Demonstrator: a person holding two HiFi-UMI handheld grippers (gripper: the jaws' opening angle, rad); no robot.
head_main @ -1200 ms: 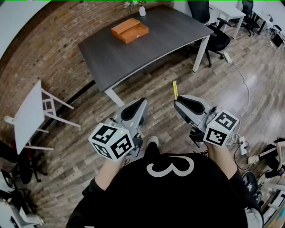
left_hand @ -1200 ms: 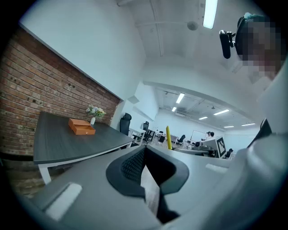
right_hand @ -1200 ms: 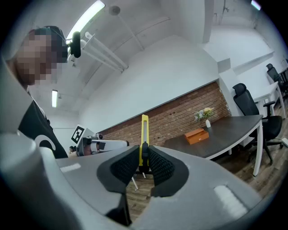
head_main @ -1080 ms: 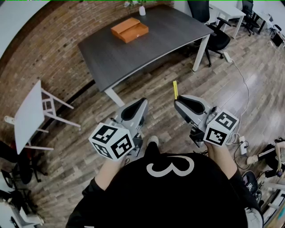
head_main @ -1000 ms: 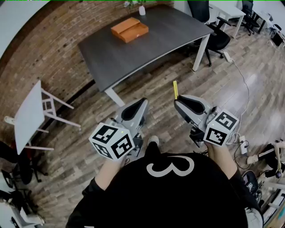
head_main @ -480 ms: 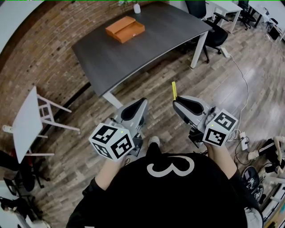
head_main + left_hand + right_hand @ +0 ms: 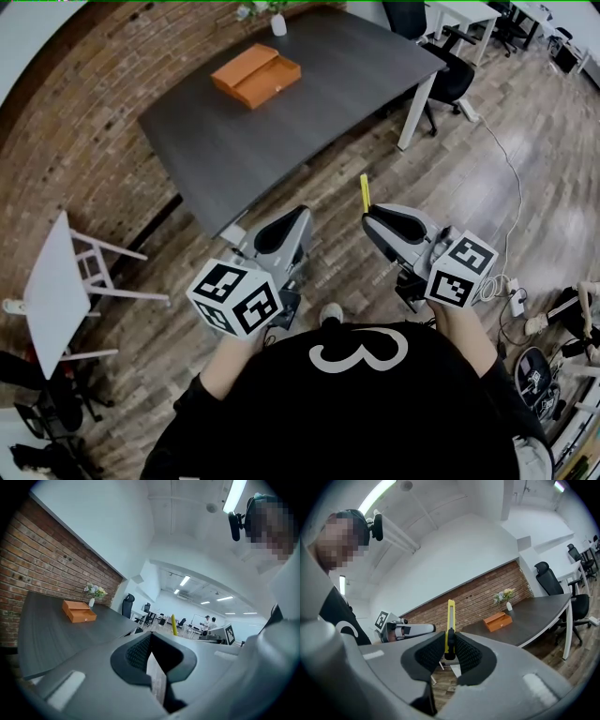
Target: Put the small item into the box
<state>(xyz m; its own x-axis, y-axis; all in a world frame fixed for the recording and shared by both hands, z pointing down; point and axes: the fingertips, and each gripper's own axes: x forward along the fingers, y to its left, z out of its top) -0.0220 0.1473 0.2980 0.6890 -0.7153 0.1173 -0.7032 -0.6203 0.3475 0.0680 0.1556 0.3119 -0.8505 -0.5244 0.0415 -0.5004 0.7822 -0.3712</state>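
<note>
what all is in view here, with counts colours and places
dark grey rectangular table: one, by the brick wall
orange rectangular box: one, on table's far end
small white vase of flowers: one, beyond box
black office chair: one, table's right end
small white side table: one, left, by wall
slim yellow plastic cutter: one, upright in right tongs
left tongs: one, grey, shut, empty
right tongs: one, grey, shut on cutter

Wall: red brick wall.
Floor: grey-brown wood-plank floor.
Furniture: dark grey rectangular table with white legs; black office chair near it; small white side table.
Light: lit ceiling strip lamp.
</note>
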